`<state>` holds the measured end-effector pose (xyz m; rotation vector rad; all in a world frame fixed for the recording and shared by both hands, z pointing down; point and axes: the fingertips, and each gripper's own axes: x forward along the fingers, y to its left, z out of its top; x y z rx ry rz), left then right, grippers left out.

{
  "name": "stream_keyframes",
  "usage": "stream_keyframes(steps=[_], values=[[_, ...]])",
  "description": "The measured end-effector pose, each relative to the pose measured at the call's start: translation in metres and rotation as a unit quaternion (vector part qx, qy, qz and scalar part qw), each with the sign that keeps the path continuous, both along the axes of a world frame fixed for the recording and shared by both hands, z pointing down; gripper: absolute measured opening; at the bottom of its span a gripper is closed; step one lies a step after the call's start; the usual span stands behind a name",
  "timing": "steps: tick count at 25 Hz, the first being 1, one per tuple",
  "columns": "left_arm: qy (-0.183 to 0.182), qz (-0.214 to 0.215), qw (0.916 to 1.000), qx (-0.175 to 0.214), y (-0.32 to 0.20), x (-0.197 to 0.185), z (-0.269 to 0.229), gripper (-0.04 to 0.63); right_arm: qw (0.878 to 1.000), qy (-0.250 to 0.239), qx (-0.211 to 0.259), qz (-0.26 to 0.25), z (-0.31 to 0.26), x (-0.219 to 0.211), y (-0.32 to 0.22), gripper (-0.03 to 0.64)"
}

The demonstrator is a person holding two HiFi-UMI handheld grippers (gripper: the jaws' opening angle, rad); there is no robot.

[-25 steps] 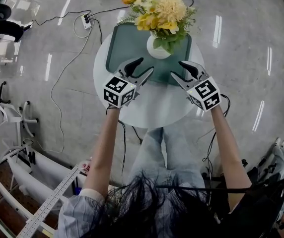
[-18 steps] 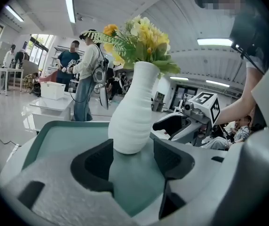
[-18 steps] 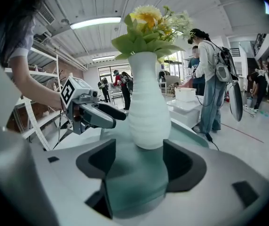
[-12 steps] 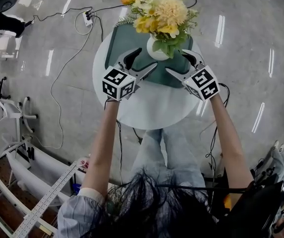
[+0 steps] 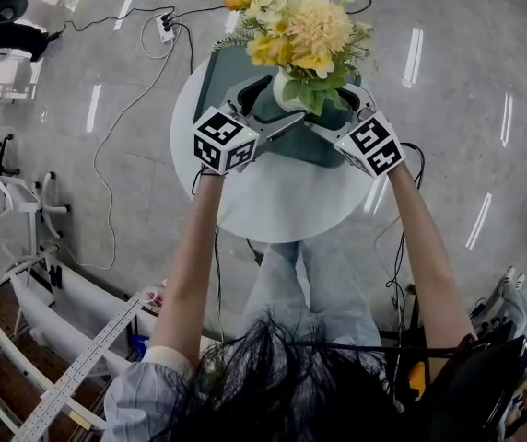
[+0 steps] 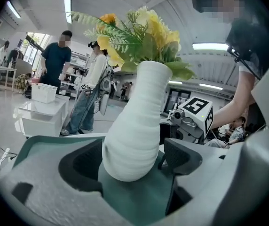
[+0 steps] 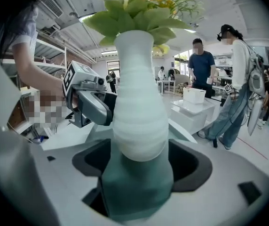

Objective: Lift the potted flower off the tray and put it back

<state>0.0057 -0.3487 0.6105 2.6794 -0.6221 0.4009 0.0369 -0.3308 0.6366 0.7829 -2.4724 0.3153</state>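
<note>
The potted flower, a white ribbed vase [image 5: 283,96] of yellow and cream blooms [image 5: 305,28], stands on a dark green tray [image 5: 210,72] on a round white table [image 5: 282,201]. My left gripper [image 5: 282,99] reaches in from the left and my right gripper [image 5: 337,109] from the right. In the left gripper view the vase [image 6: 139,126] stands between the jaws of the left gripper [image 6: 132,163]. In the right gripper view the vase [image 7: 139,112] stands between the jaws of the right gripper [image 7: 141,166], with gaps at both sides. Both pairs of jaws have just been opening and press on nothing.
A power strip [image 5: 165,28] and cables lie on the shiny floor behind the table. White racks stand at the left edge [image 5: 5,210]. Two people [image 6: 57,60] and a white cart [image 6: 43,112] stand across the room.
Both grippers have moved forward over the tray and spread their jaws wider. They now flank the vase from both sides. The vase has not moved.
</note>
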Motion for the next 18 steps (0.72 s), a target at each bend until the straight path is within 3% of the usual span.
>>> stream_keyframes(steps=[7,18], values=[[-0.013,0.019,0.9997,0.004,-0.008,0.014,0.009,0.417,1.000,0.002,-0.005,-0.012,0.005,-0.009,-0.010,0.362],[-0.006,0.005,0.9998,0.017,-0.008,0.015,0.003,0.419,1.000,0.006,0.007,0.007,0.001,-0.008,-0.008,0.360]])
